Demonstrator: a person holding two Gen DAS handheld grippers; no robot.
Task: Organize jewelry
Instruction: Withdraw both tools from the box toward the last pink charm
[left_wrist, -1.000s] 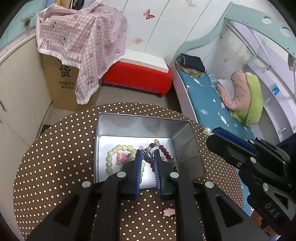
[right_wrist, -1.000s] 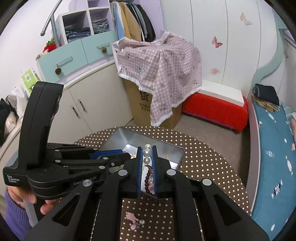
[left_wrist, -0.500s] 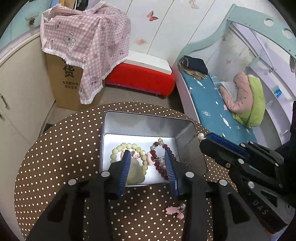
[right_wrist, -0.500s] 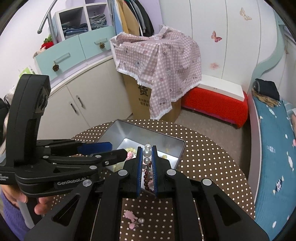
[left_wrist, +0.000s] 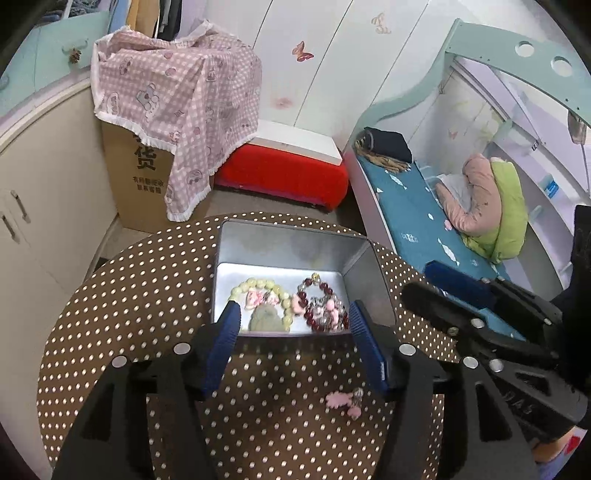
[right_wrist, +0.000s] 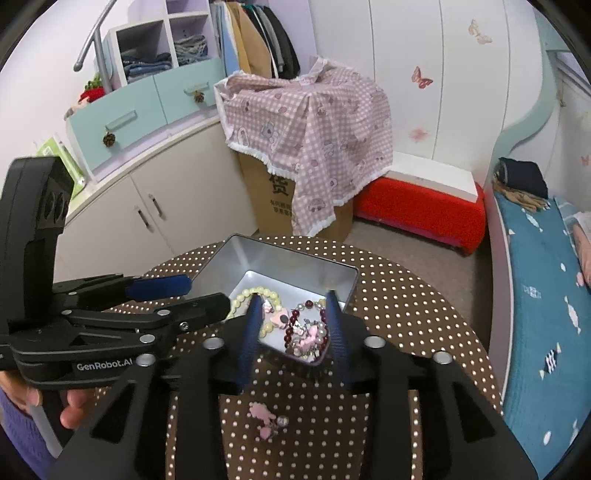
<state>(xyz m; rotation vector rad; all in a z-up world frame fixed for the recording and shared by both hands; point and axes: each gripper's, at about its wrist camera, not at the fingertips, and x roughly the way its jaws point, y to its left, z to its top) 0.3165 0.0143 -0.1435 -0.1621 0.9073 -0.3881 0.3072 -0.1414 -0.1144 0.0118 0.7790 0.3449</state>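
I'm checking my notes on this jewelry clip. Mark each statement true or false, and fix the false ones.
1. Both grippers are open. True: the left gripper and right gripper hold nothing.
2. The dark red bead bracelet lies in the metal tin. True.
3. The tin holds one bracelet only. False: a pale green bead bracelet lies beside the red one.
4. The pink hair clip is inside the tin. False: it lies on the dotted tablecloth in front of the tin.
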